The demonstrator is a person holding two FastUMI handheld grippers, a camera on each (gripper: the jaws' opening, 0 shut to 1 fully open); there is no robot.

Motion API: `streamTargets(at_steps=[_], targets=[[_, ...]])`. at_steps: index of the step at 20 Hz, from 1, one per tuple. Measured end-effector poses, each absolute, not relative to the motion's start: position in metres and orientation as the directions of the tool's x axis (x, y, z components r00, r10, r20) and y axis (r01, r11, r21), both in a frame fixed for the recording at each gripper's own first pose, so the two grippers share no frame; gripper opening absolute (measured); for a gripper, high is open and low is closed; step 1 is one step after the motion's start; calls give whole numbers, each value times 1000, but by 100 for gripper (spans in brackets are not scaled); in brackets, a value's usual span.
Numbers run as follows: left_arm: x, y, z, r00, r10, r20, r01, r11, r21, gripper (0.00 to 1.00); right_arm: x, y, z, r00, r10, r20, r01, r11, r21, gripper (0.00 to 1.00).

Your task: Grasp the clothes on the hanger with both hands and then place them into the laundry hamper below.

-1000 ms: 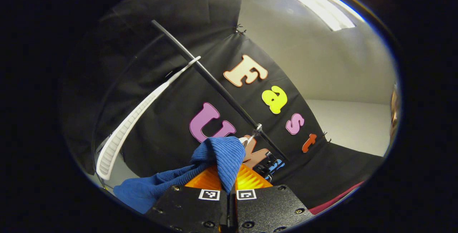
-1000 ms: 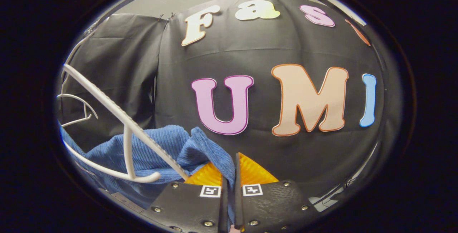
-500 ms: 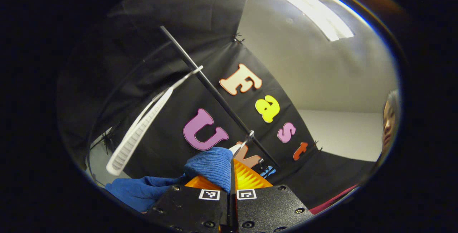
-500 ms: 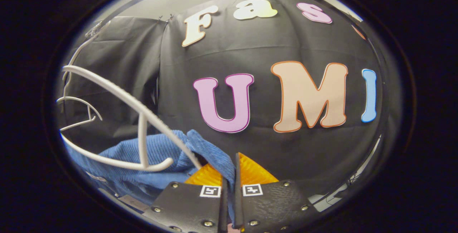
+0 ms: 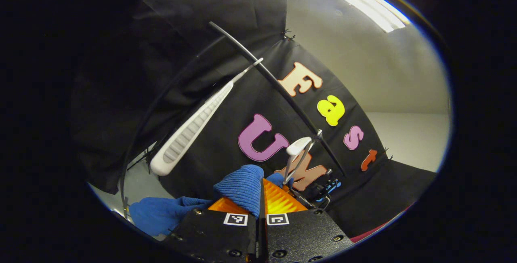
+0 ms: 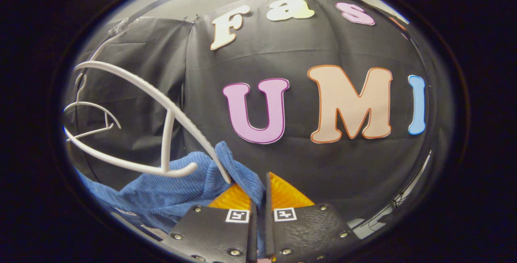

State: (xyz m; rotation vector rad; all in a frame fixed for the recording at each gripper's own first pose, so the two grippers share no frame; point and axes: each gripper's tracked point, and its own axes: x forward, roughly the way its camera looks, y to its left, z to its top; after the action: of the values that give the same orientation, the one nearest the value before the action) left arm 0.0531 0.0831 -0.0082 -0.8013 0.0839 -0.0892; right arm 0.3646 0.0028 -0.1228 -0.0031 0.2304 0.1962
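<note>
Now both the left gripper [image 5: 261, 198] and the right gripper [image 6: 258, 194] are clamped tight on the blue garment [image 6: 177, 182], which sags between them just under the white hanger [image 6: 161, 105], hamper unseen below.

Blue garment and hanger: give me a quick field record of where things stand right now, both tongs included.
garment: blue ribbed knit, hanging below the hanger arms, off them
left tongs: shut on garment fold
right tongs: shut on garment edge
hanger: white, bare, hook on black rail
second hanger: white, behind the first
hamper: cannot tell
</note>
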Motion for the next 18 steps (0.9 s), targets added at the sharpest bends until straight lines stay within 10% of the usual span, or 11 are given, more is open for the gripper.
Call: streamTargets(at_steps=[18], targets=[[129,-59,-93,924,-313,-217,238,919,-314,3,299,-58,-138,948,175,-265,-194,980,-49,8]])
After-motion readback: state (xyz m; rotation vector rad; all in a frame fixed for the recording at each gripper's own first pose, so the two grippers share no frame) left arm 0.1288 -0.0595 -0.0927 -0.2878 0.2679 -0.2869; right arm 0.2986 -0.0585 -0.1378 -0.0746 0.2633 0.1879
